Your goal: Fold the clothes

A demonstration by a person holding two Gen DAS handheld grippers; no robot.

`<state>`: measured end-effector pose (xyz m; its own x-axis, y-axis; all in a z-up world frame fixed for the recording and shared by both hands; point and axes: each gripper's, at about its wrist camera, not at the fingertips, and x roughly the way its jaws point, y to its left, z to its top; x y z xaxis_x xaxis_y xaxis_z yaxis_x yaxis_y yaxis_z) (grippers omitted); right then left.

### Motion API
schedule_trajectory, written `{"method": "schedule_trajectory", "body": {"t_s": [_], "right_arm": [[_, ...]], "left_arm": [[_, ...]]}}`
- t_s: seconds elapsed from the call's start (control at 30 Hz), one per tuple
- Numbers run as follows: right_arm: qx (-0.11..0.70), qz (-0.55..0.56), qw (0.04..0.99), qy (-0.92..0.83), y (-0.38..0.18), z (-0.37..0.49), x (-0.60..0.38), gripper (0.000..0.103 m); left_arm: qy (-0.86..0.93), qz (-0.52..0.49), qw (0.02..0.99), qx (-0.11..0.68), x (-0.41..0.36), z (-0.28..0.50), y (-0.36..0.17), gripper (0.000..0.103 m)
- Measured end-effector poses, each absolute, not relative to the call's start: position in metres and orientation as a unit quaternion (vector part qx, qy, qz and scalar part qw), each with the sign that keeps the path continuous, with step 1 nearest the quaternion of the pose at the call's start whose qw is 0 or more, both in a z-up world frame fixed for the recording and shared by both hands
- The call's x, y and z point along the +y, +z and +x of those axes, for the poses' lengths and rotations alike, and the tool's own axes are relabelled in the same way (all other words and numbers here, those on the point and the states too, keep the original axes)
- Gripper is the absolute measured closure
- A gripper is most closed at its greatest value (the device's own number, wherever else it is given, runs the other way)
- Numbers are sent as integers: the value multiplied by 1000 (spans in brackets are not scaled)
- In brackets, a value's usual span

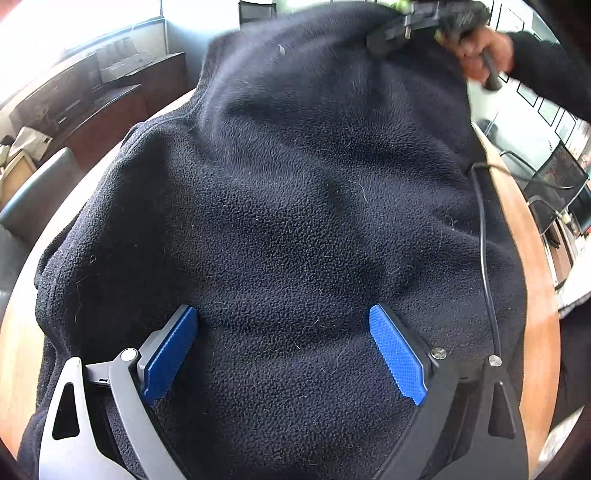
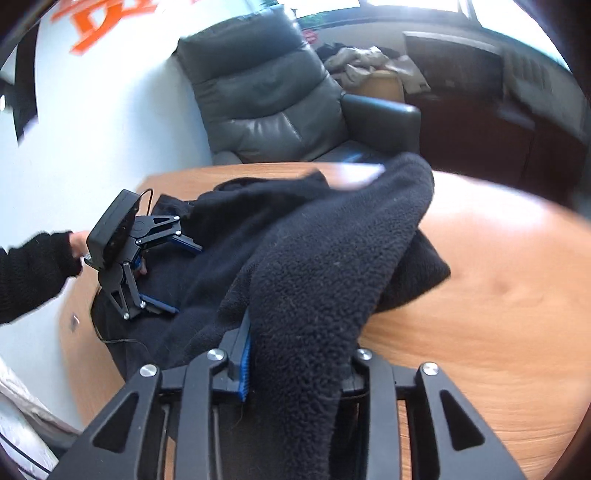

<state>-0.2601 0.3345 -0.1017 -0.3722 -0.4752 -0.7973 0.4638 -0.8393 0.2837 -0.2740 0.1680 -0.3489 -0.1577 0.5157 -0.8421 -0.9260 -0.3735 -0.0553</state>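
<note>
A dark navy fleece garment (image 1: 295, 221) lies on a round wooden table (image 2: 480, 295) and fills the left wrist view. My left gripper (image 1: 284, 354) is open, its blue pads (image 1: 397, 354) spread wide and resting on the fleece; it also shows in the right wrist view (image 2: 177, 273). My right gripper (image 2: 295, 354) is shut on a thick fold of the fleece (image 2: 332, 266) and holds it lifted above the table. In the left wrist view the right gripper (image 1: 399, 33) is at the top, raising the far edge of the garment.
A grey leather armchair (image 2: 269, 96) stands behind the table. A dark wooden cabinet (image 2: 480, 122) and a box with crumpled cloth (image 2: 373, 66) are at the back. A black cable (image 1: 484, 258) runs over the fleece at the right. Bare table shows at the right (image 2: 498, 332).
</note>
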Motion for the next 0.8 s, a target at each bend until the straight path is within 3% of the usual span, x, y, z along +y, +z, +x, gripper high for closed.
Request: {"method": "schedule_trajectory", "body": {"t_s": [0.27, 0.43, 0.67, 0.8], "right_arm": [[119, 482, 264, -827, -12, -247, 281, 73], [154, 465, 257, -833, 6, -230, 241, 74], [33, 471, 263, -841, 2, -224, 224, 75], [-43, 480, 285, -829, -7, -226, 199, 76]], "left_arm": [[714, -393, 513, 268, 229, -262, -339, 7], [711, -382, 520, 280, 267, -255, -333, 14], [714, -419, 501, 252, 201, -242, -351, 8], [723, -406, 499, 252, 213, -246, -356, 1]]}}
